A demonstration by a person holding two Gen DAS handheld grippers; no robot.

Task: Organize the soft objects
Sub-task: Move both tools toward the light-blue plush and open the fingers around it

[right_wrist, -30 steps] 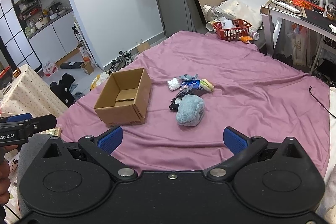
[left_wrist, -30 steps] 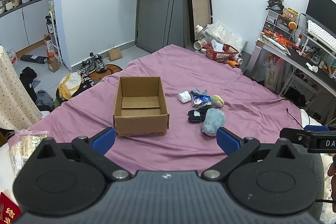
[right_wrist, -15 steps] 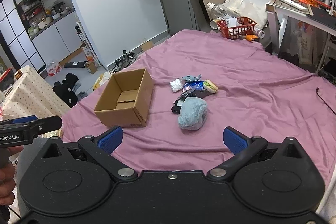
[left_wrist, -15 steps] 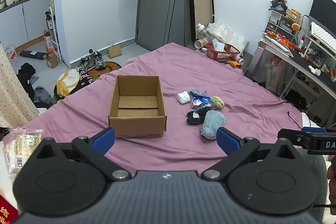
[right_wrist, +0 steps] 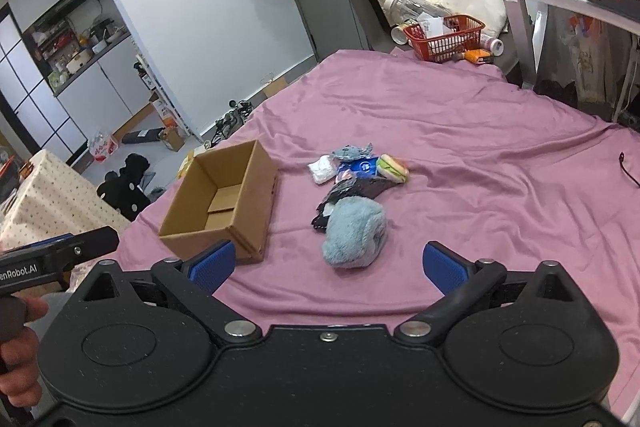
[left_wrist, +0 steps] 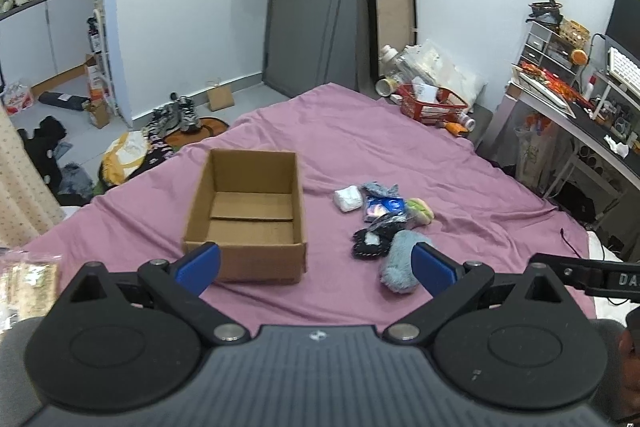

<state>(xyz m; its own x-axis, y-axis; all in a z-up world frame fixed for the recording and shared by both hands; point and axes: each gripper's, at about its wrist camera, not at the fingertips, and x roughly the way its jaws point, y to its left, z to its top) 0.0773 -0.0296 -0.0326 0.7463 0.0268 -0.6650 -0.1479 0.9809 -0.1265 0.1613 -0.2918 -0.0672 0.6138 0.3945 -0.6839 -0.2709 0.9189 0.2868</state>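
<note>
An empty cardboard box (left_wrist: 248,215) (right_wrist: 224,203) stands open on the purple bedsheet (left_wrist: 440,187) (right_wrist: 480,147). Right of it lies a small pile: a fluffy blue plush (left_wrist: 398,261) (right_wrist: 354,231), a black pouch (left_wrist: 370,241) (right_wrist: 356,191), a white wad (left_wrist: 347,198) (right_wrist: 321,170), a blue packet (left_wrist: 382,206) (right_wrist: 362,167), a burger-shaped toy (left_wrist: 420,211) (right_wrist: 394,167) and a grey-blue plush (left_wrist: 378,188) (right_wrist: 350,151). My left gripper (left_wrist: 316,265) is open, short of the box and pile. My right gripper (right_wrist: 328,265) is open just short of the blue plush.
A red basket (left_wrist: 434,105) (right_wrist: 448,37) sits past the bed's far corner. A desk (left_wrist: 580,123) with clutter stands to the right. Shoes and clothes (left_wrist: 132,151) litter the floor left of the bed. A hand (right_wrist: 16,355) holds the left gripper's handle.
Both grippers have advanced toward the bed; the box and the pile appear closer and lower. The fingers stay open and nothing on the sheet has shifted.
</note>
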